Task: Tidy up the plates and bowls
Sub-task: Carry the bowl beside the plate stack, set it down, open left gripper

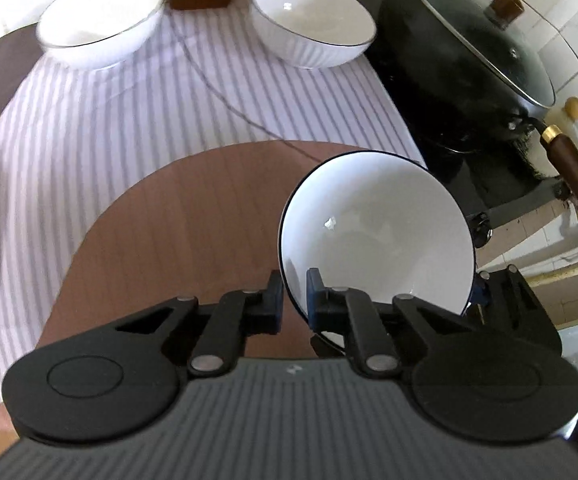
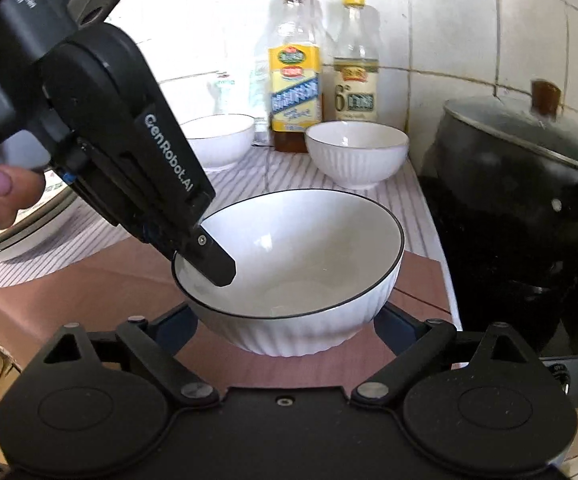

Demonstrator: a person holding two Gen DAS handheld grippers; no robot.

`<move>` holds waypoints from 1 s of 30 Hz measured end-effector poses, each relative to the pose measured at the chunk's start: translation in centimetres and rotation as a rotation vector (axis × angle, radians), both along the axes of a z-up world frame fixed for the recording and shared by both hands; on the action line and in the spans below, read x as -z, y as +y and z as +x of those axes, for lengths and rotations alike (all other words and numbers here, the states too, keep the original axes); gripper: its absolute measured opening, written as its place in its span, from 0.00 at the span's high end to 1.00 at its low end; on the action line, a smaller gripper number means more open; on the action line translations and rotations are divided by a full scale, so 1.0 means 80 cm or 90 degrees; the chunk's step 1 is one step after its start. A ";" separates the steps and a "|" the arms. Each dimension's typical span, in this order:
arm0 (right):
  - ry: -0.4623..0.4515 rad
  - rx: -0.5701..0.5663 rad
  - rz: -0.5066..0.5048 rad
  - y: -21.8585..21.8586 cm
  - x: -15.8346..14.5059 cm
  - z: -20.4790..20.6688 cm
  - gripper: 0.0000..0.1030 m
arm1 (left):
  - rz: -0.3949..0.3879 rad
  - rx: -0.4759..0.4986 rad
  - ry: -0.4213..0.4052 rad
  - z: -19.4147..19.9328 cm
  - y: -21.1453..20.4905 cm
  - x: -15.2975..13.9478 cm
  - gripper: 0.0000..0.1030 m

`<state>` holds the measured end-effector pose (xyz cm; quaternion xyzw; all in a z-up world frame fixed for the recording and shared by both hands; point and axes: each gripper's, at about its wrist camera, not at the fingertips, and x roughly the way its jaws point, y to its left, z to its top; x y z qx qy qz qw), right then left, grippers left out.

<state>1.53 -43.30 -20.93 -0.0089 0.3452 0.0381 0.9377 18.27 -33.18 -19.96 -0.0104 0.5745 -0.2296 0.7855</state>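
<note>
Bowl (image 2: pixel 289 272) rim pinched by left tool (image 1: pixel 291 304), right tool (image 2: pixel 285 328) spread wide

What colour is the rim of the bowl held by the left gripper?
Dark, near-black line on a white bowl; clearest in the right wrist view.

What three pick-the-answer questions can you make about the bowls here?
1. Where is the black wok?
A. right of the striped cloth
B. inside a bowl
C. on top of the bottles

2. How many white bowls sit at the back of the cloth?
A. none
B. two
C. five

3. What is the left tool doing?
A. lying flat on the cloth
B. pinching the rim of the near bowl
C. lifting the wok lid

Answers: 1 A, the wok stands just past the cloth's right edge. 2 B, the left back bowl and the right back bowl. 3 B, one finger is inside the rim, the other outside.
</note>
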 end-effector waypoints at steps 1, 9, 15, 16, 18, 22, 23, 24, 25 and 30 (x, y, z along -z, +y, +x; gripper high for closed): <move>-0.003 -0.008 -0.006 0.005 0.000 0.001 0.05 | 0.000 -0.006 -0.004 -0.004 0.006 -0.003 0.90; -0.024 -0.103 -0.005 0.054 -0.017 0.007 0.05 | 0.002 -0.089 -0.021 -0.029 0.084 -0.033 0.90; -0.028 -0.178 -0.009 0.093 -0.008 0.023 0.05 | 0.034 -0.142 -0.013 -0.031 0.129 -0.032 0.90; -0.023 -0.186 -0.006 0.099 -0.005 0.025 0.05 | 0.035 -0.150 -0.010 -0.032 0.135 -0.031 0.90; -0.019 -0.201 -0.003 0.108 -0.001 0.032 0.05 | 0.038 -0.162 -0.012 -0.032 0.147 -0.030 0.89; -0.030 -0.229 -0.023 0.122 0.005 0.042 0.06 | 0.042 -0.182 -0.027 -0.030 0.157 -0.023 0.89; -0.033 -0.233 -0.027 0.124 0.007 0.046 0.06 | 0.042 -0.187 -0.035 -0.028 0.158 -0.018 0.89; -0.030 -0.234 -0.029 0.125 0.011 0.051 0.06 | 0.044 -0.190 -0.037 -0.027 0.158 -0.014 0.89; -0.024 -0.236 -0.032 0.127 0.015 0.056 0.06 | 0.050 -0.191 -0.038 -0.027 0.158 -0.011 0.89; -0.003 -0.249 -0.057 0.135 0.027 0.068 0.07 | 0.057 -0.195 -0.027 -0.021 0.160 0.000 0.89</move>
